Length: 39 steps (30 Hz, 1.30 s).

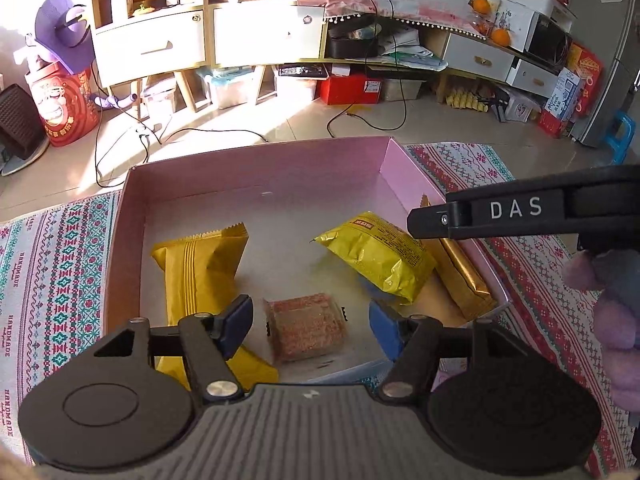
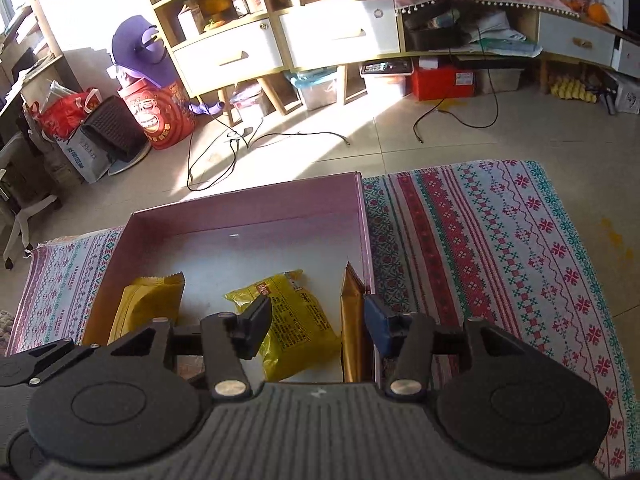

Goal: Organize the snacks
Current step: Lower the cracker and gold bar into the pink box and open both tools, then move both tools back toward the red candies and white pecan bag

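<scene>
Woven patterned cloth (image 2: 500, 248), pink cardboard box (image 1: 256, 168), crinkly yellow packet (image 1: 380, 260), perhaps crumbly brown bar (image 1: 306, 326), both grippers (image 1: 310, 322) (image 2: 318, 322) apart, empty.

Four wrapped snacks lie in the pink box (image 1: 256, 168): two yellow, one gold, one brown.

Blk left gripper (image 1: 308, 326), blue pads (image 1: 236, 324), silver screws; "DAS" on right gripper (image 1: 516, 208).

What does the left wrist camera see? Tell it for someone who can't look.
The open left gripper hovers over a pink box on a patterned cloth, with a brown snack bar lying free between its fingers. Two yellow packets and a gold one lie alongside.
</scene>
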{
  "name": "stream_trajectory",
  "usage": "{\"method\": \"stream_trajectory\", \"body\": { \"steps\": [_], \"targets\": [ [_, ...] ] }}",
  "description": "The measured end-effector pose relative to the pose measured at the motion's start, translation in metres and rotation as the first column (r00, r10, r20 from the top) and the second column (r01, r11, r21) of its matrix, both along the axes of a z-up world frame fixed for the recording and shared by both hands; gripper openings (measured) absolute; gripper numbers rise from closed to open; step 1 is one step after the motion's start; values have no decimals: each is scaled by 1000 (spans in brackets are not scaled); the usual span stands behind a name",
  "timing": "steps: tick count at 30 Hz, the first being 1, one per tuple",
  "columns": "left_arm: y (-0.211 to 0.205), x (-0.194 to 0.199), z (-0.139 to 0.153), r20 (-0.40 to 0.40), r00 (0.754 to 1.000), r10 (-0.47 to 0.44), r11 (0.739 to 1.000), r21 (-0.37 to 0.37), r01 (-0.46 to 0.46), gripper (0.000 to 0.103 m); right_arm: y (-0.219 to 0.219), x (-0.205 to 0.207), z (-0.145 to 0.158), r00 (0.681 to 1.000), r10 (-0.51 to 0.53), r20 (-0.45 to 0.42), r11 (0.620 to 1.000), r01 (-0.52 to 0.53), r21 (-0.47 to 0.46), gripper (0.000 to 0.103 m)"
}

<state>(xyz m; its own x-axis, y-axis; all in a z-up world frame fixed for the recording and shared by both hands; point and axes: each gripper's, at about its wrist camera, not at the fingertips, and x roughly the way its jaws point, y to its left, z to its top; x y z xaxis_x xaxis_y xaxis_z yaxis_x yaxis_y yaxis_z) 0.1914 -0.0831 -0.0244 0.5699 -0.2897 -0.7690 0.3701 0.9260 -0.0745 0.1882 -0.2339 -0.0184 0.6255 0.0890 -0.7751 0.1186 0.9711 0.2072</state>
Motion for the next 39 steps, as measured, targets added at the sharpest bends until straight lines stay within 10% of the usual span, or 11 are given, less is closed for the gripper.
{"method": "stream_trajectory", "body": {
  "steps": [39],
  "targets": [
    [79,-103,34,8,1000,10,1000,8,-10,103,46,-111,37,984,173,35,984,-171,-48,90]
  ]
}}
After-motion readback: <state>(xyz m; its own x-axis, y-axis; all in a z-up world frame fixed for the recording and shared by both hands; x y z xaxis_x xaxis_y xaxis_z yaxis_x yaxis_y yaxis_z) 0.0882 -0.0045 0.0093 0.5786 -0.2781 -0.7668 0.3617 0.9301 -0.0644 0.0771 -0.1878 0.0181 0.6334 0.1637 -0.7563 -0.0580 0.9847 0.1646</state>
